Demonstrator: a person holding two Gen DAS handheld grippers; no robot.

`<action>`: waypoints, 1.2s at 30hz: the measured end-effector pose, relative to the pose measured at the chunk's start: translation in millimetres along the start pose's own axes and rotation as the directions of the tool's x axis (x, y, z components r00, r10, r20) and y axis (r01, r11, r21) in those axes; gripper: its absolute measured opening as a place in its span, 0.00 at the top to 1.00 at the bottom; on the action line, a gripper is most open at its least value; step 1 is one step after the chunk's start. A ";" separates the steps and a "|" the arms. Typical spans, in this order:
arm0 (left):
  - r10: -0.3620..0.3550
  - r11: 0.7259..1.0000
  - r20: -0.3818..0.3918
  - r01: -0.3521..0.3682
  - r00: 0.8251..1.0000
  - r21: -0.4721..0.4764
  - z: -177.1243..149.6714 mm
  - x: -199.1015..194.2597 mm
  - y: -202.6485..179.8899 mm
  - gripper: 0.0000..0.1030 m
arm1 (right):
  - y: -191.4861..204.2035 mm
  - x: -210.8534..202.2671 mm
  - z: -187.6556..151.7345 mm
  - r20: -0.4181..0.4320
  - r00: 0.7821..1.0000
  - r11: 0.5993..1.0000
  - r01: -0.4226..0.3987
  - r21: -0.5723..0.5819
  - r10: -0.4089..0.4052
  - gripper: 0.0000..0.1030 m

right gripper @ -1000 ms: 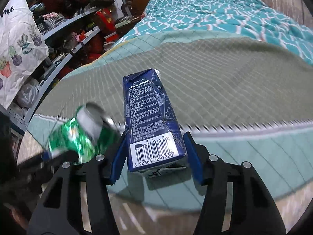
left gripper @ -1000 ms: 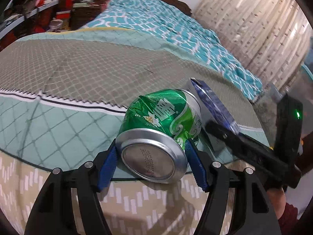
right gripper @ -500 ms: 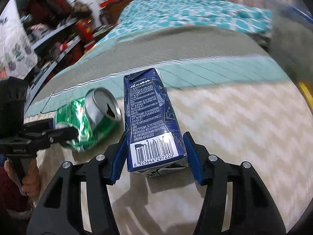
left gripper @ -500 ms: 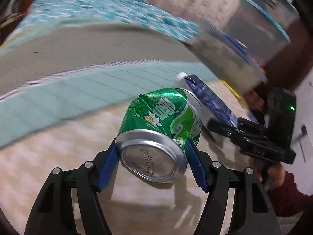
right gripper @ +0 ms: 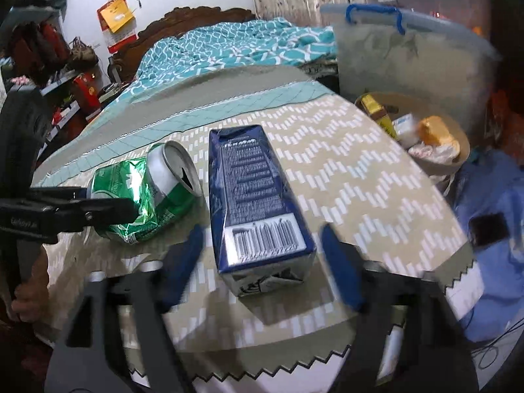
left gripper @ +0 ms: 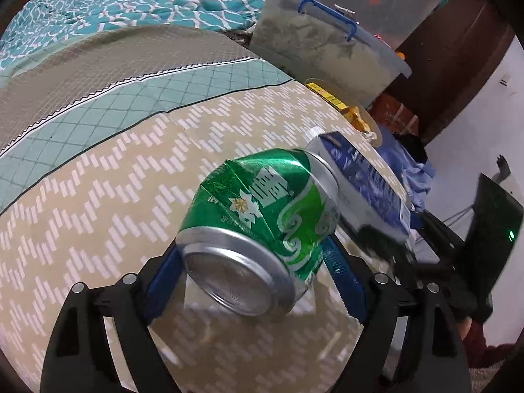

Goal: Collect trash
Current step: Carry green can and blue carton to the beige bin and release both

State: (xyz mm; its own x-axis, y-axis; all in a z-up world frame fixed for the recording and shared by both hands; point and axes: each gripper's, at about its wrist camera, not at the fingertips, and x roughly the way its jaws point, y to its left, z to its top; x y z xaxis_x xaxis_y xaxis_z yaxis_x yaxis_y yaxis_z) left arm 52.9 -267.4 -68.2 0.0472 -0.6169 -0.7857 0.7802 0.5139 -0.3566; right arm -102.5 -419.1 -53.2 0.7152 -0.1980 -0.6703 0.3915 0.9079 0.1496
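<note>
A crushed green can (left gripper: 262, 216) lies tilted between the blue pads of my left gripper (left gripper: 252, 255), whose jaws are opening; the pads no longer press it. A dark blue drink carton (right gripper: 255, 203) lies between the fingers of my right gripper (right gripper: 262, 232), whose jaws are opening too, with a gap on each side. Both things are over the beige patterned bedcover (right gripper: 360, 180) at the bed's corner. In the right wrist view the can (right gripper: 154, 193) sits left of the carton. In the left wrist view the carton (left gripper: 360, 177) lies beyond the can.
A round beige bin (right gripper: 458, 160) holding wrappers stands just past the bed's corner, also seen as the bin (left gripper: 373, 124). Behind it is a large clear storage box (left gripper: 327, 49) with blue handles. Blue cloth (right gripper: 491, 229) lies on the floor. A turquoise quilt (left gripper: 114, 6) covers the far bed.
Both hands swung from over the bed to its corner near the bin. Both pairs of jaws have widened; the can has tilted and the carton sits loose.
</note>
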 end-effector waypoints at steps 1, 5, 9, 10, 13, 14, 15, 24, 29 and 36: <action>0.003 1.000 0.001 -0.003 1.000 -0.008 2.6 0.3 -0.2 0.24 | 0.8 1.0 0.6 0.003 1.000 1.000 -0.003 -0.008 0.003 0.20; 0.006 0.999 -0.010 -0.006 1.000 -0.032 13.5 5.5 -0.3 0.45 | 3.8 17.4 3.5 -0.032 0.999 0.999 -0.031 -0.010 0.030 0.49; -0.028 0.999 -0.039 0.026 0.999 -0.045 31.2 18.4 -8.3 0.46 | -12.1 9.5 8.9 0.022 1.000 1.000 -0.007 0.029 0.006 0.50; -0.036 0.999 -0.040 0.035 0.999 -0.040 37.0 21.7 -12.7 0.46 | -18.7 6.3 11.3 0.037 0.999 0.999 0.000 0.042 -0.001 0.50; -0.072 0.997 -0.034 0.071 0.997 -0.021 63.4 33.8 -31.0 0.46 | -47.7 -2.7 24.0 0.077 0.996 0.996 0.042 0.080 -0.048 0.50; -0.087 0.996 -0.033 0.086 0.996 -0.017 71.1 37.2 -36.3 0.47 | -60.1 -6.3 29.8 0.094 0.993 0.993 0.058 0.099 -0.068 0.50; -0.108 0.994 -0.032 0.107 0.994 -0.009 83.2 42.8 -45.2 0.47 | -69.5 -8.3 34.0 0.106 0.991 0.991 0.070 0.112 -0.082 0.50; -0.154 0.985 -0.082 0.159 0.985 0.061 166.1 118.8 -117.2 0.47 | -189.5 12.5 91.5 0.122 0.984 0.943 0.085 0.322 -0.130 0.50; -0.126 0.990 -0.068 0.130 0.990 0.059 207.5 149.1 -134.2 0.47 | -237.4 44.0 113.3 0.062 0.993 0.914 0.065 0.400 -0.098 0.50; -0.088 0.995 -0.027 0.089 0.996 0.036 246.6 189.8 -155.3 0.41 | -269.4 79.9 122.4 -0.006 0.998 0.892 0.063 0.448 -0.067 0.46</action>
State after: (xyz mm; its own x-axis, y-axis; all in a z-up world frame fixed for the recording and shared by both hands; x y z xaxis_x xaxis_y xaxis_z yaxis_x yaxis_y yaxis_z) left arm 94.5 -611.3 -37.2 -0.0389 -0.6435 -0.7645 0.8032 0.4350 -0.4070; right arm -80.0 -724.7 -58.1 0.6839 -0.2565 -0.6831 0.6534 0.6319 0.4169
